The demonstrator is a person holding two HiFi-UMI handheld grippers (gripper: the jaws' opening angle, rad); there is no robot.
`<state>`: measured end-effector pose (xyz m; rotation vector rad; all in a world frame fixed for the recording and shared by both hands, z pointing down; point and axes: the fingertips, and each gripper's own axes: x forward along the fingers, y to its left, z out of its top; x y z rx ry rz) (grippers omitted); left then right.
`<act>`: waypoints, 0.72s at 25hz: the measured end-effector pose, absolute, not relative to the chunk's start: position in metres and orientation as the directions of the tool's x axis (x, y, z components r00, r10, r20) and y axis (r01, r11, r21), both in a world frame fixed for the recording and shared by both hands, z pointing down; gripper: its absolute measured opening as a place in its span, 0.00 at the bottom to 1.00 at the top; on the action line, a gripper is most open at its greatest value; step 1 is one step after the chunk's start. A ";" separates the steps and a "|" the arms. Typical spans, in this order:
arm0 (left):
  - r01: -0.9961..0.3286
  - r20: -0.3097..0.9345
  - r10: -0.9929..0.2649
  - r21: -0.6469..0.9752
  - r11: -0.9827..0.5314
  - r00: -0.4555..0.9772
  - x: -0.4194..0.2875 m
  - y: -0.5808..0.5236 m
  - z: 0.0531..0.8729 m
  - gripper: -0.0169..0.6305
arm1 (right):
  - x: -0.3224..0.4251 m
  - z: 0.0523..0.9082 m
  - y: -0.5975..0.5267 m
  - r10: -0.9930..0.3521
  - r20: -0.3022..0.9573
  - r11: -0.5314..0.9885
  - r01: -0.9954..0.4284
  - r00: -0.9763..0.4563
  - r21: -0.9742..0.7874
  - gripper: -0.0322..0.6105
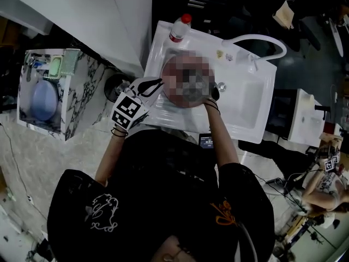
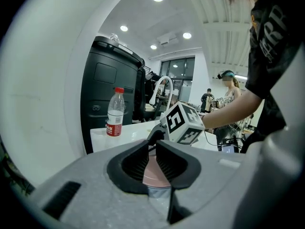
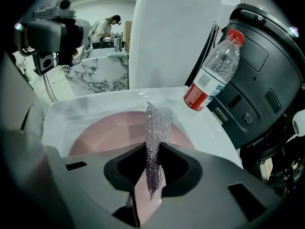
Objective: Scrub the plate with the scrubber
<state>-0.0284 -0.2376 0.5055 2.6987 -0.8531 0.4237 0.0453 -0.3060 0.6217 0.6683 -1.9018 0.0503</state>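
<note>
Right gripper [image 3: 152, 149], foreground: jaws clenched on the scrubber [image 3: 157, 128], a strip of silver mesh that stands on edge between them and sticks out beyond the tips. Beyond and beneath it lies the pink plate [image 3: 109, 132], inside the basin of the white sink [image 3: 62, 113]. The scrubber's far end hangs over the plate's near half; whether mesh and plate touch cannot be told.

Left gripper [image 2: 152, 147]: jaws closed on the plate's rim, the pink edge showing between the ribbed pads. Just past its tips sits the right gripper's marker cube [image 2: 183, 123], so the two grippers face each other across the plate, close together.

From overhead, the person [image 1: 163, 201], in a black T-shirt, leans over the sink's near edge with both forearms reaching into the basin. The left gripper comes in from the left side of the basin, the right from its near right side.

A clear bottle [image 3: 212, 70] with a red cap and red label stands on the sink's far ledge, behind the plate. A white faucet [image 1: 256, 40] arches over the sink's right part. A large black unit [image 3: 267, 80] stands just behind the bottle. Well to the left of the sink is a marble-patterned cabinet [image 1: 76, 108] holding a blue dish [image 1: 43, 100].
</note>
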 end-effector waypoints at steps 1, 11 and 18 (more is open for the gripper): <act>-0.596 0.356 -0.514 0.174 -0.784 0.781 -0.030 -0.239 0.506 0.10 | 0.044 0.622 -0.303 -0.419 0.866 0.849 -0.457 -0.274 0.267 0.15; -0.634 0.368 -0.547 0.176 -0.753 0.752 -0.046 -0.242 0.510 0.10 | 0.059 0.626 -0.306 -0.418 0.894 0.852 -0.412 -0.162 0.324 0.15; -0.643 0.370 -0.556 0.172 -0.746 0.744 -0.046 -0.240 0.510 0.10 | 0.039 0.630 -0.273 -0.324 0.920 0.929 -0.257 -0.221 0.266 0.15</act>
